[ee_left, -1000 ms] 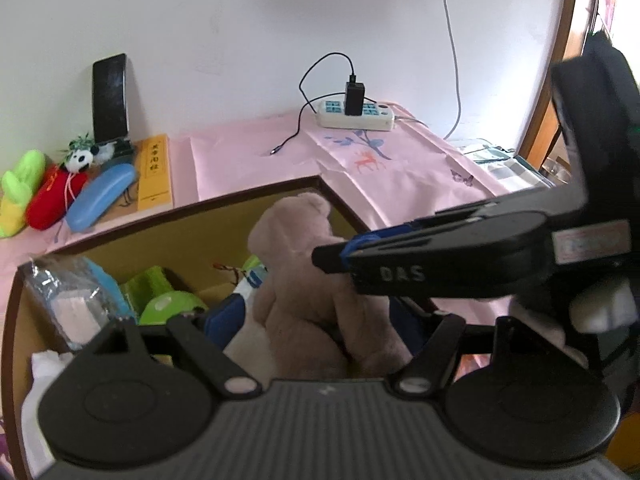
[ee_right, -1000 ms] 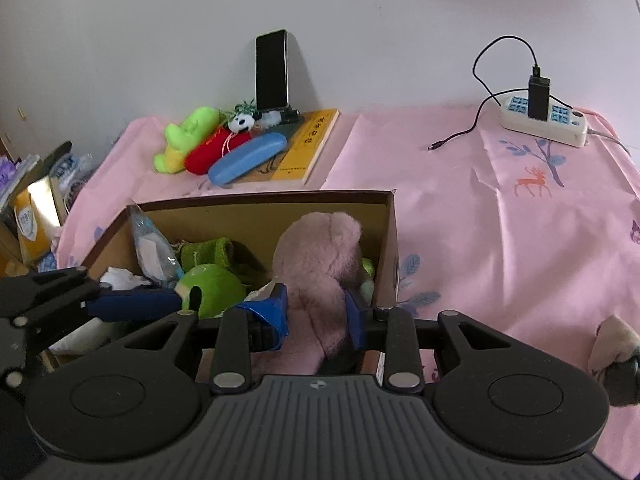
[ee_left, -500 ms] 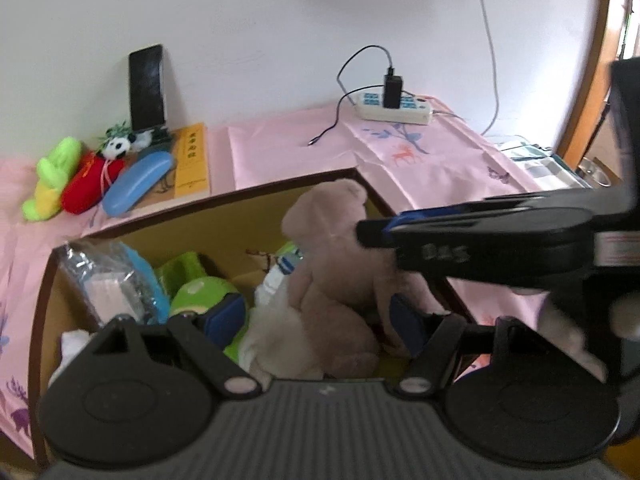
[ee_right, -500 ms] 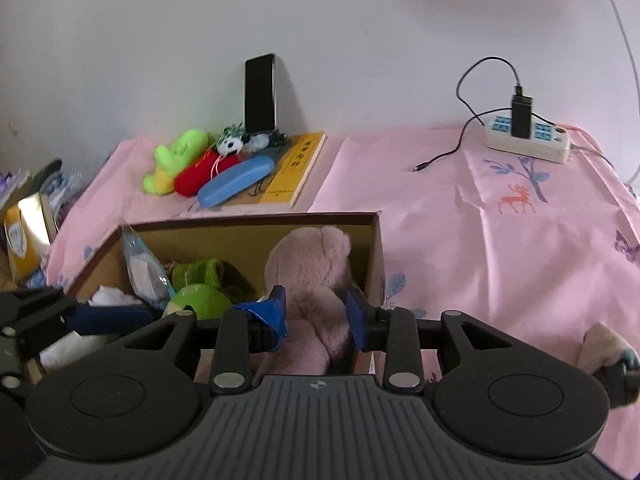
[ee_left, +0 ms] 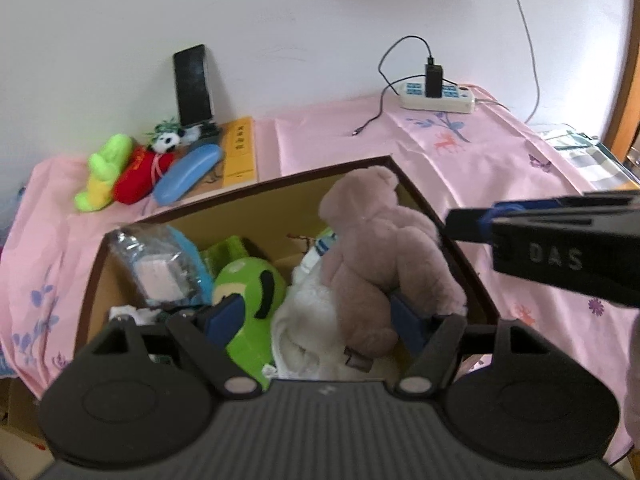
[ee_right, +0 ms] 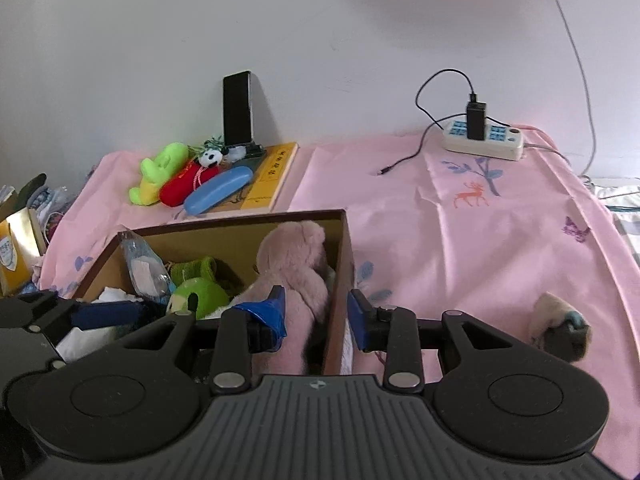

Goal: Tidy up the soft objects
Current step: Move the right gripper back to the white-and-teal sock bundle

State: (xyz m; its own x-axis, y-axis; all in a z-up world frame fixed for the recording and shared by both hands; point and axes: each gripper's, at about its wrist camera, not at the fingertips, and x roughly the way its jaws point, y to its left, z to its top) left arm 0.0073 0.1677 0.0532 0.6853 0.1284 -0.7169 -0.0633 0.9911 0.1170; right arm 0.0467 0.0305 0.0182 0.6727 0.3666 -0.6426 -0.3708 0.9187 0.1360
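A pink plush bear [ee_left: 380, 240] sits in the right corner of an open cardboard box [ee_left: 248, 196], next to a green plush ball [ee_left: 248, 292], a white soft toy [ee_left: 312, 320] and a plastic packet [ee_left: 160, 264]. My left gripper [ee_left: 316, 320] is open above the box, its jaws spanning the green ball and the bear. My right gripper [ee_right: 316, 312] is open and empty, its jaws astride the box's right wall [ee_right: 340, 280], with the bear [ee_right: 296, 272] by the left jaw. The right gripper also shows in the left wrist view [ee_left: 560, 240].
At the back of the pink tablecloth [ee_right: 480, 240] lie a green plush [ee_right: 160, 172], a red plush [ee_right: 188, 184], a small panda [ee_right: 210, 156], a blue case [ee_right: 218, 190], a yellow book [ee_right: 272, 176], a leaning phone [ee_right: 238, 108] and a power strip [ee_right: 484, 140]. A small plush [ee_right: 560, 324] lies right.
My right gripper opened and let go of the pink bear, which now rests in the box. Both grippers pulled back and up from the box.
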